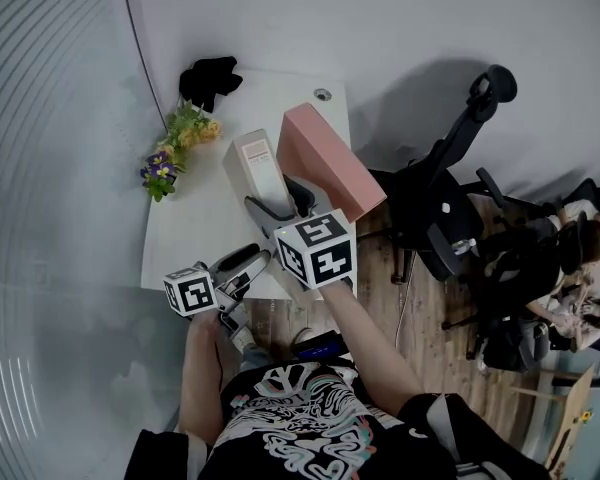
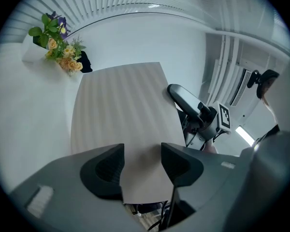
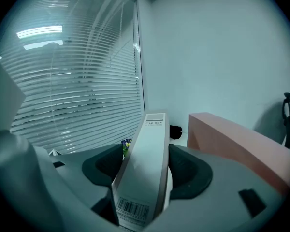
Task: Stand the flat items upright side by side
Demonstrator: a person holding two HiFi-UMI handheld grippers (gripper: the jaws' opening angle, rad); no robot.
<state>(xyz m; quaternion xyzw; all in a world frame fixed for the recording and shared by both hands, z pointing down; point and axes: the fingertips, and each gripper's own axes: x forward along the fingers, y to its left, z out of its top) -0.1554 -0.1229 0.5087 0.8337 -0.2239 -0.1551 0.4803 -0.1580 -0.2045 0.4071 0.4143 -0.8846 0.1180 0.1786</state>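
Observation:
A white file box (image 1: pixel 255 168) leans tilted over the white table (image 1: pixel 195 228). My right gripper (image 1: pixel 283 203) is shut on its narrow spine (image 3: pixel 147 158), and the jaws are still drawing in a little. In the right gripper view (image 3: pixel 145 170) the spine fills the gap between the pads. My left gripper (image 1: pixel 245 260) is at the box's near lower end. In the left gripper view (image 2: pixel 141 166) the box's wide striped face (image 2: pixel 121 110) lies behind the open jaws and is broader than their gap. A pink file box (image 1: pixel 325 158) (image 3: pixel 232 139) stands just right of the white one.
A bunch of flowers (image 1: pixel 175 148) (image 2: pixel 58 47) and a black object (image 1: pixel 210 78) sit at the table's far left. A black office chair (image 1: pixel 450 198) stands right of the table. People sit at the far right. The table's near edge is by my left gripper.

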